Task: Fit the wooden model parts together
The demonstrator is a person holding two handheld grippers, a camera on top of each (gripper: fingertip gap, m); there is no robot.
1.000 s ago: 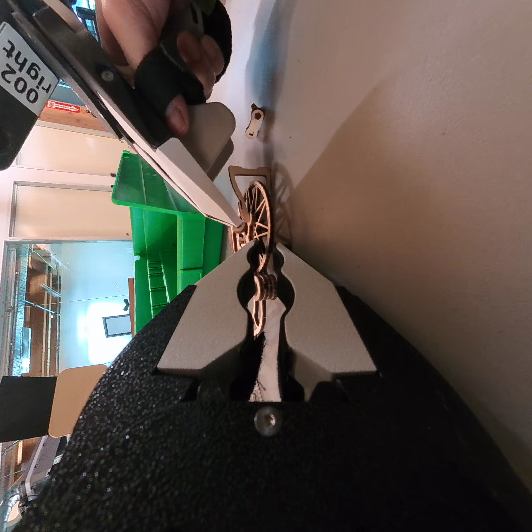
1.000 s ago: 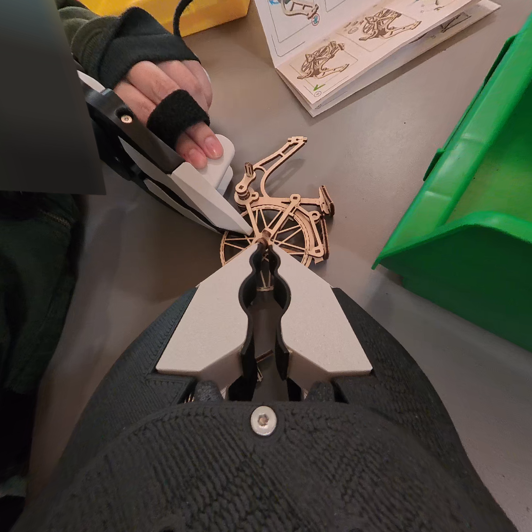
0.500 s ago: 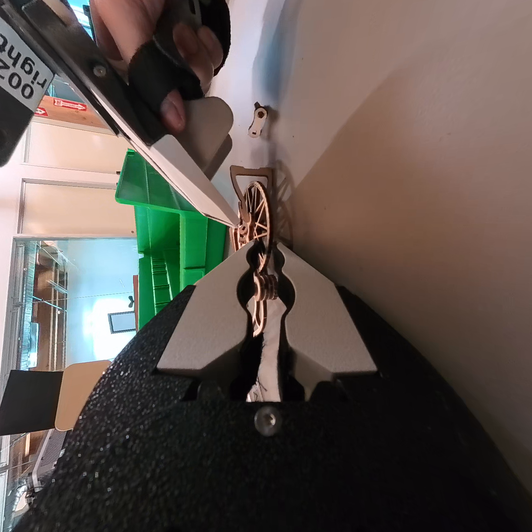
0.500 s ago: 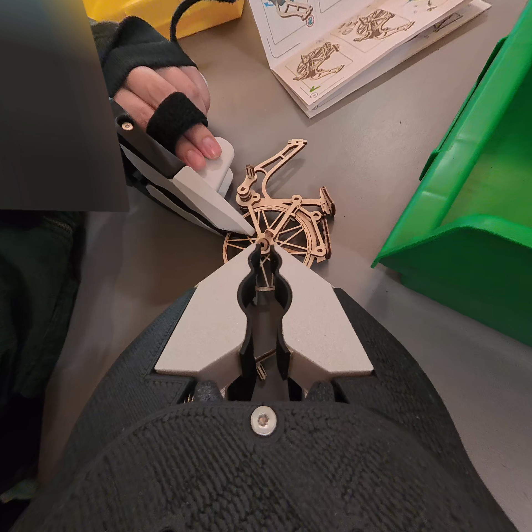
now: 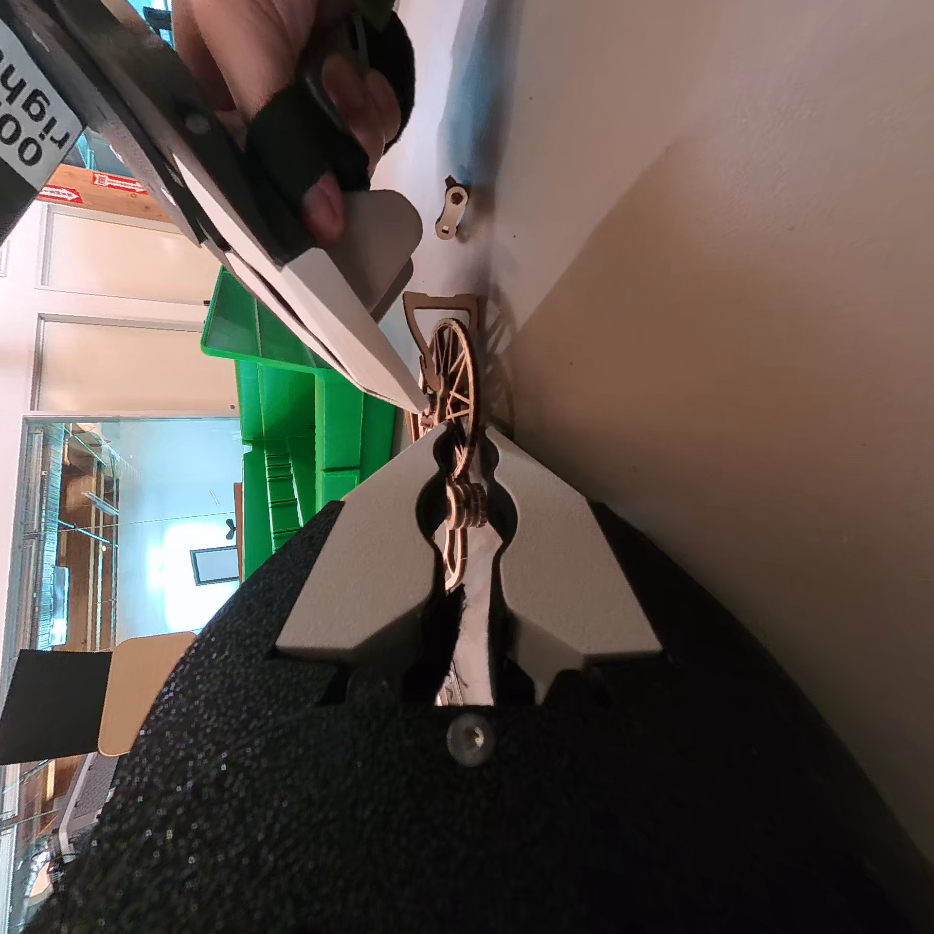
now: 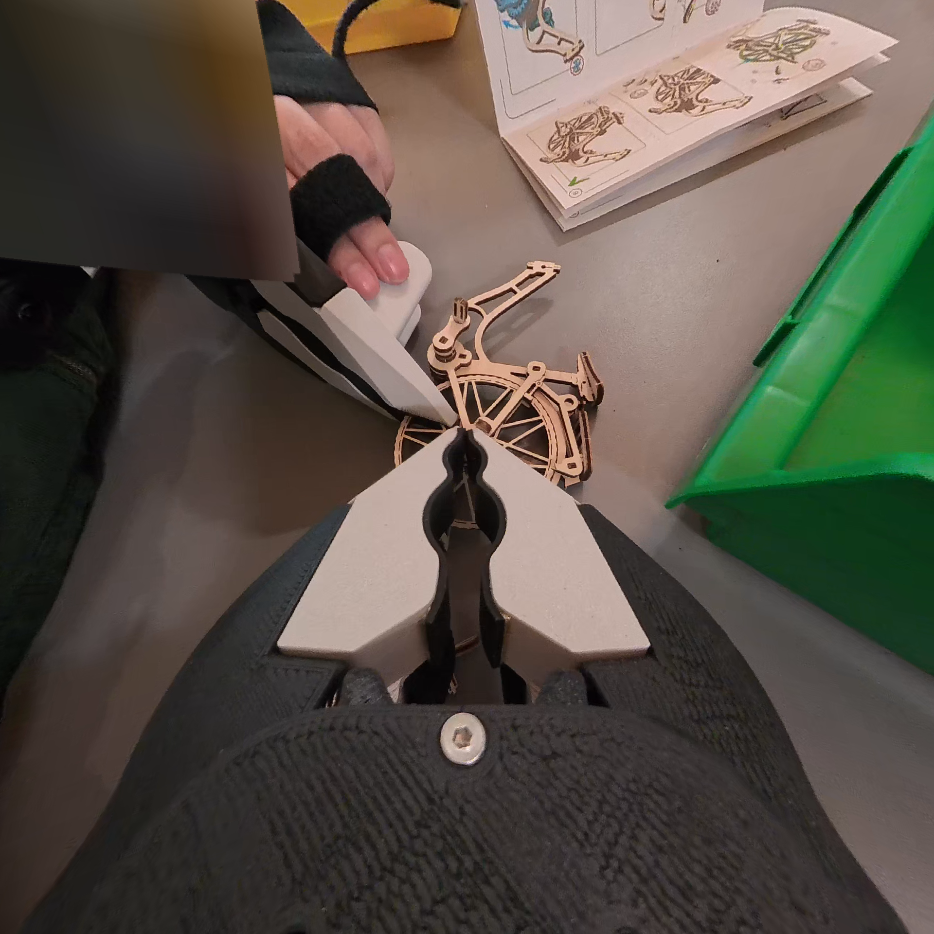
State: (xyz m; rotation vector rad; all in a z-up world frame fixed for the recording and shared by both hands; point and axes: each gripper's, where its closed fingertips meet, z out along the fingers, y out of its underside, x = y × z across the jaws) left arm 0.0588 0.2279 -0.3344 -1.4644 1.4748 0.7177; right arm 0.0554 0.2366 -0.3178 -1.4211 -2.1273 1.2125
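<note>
A wooden bicycle model with a spoked wheel lies flat on the grey table. My left gripper is turned on its side and shut on the wheel, which shows edge-on between its fingers. It reaches in from the left in the right wrist view. My right gripper is shut, with its tips pressed together at the wheel's hub. Nothing shows between them. In the left wrist view it comes down from the upper left onto the hub.
A green bin stands close on the right, just past the model. An open instruction booklet lies behind it, and a yellow bin is at the far edge. A small loose wooden link lies on the table beyond the wheel. My left and right fingertips are right by each other.
A small brown piece showed between my right gripper's tips before; now the tips are pressed together and it no longer shows. My left gripper still holds the wheel in the same place.
</note>
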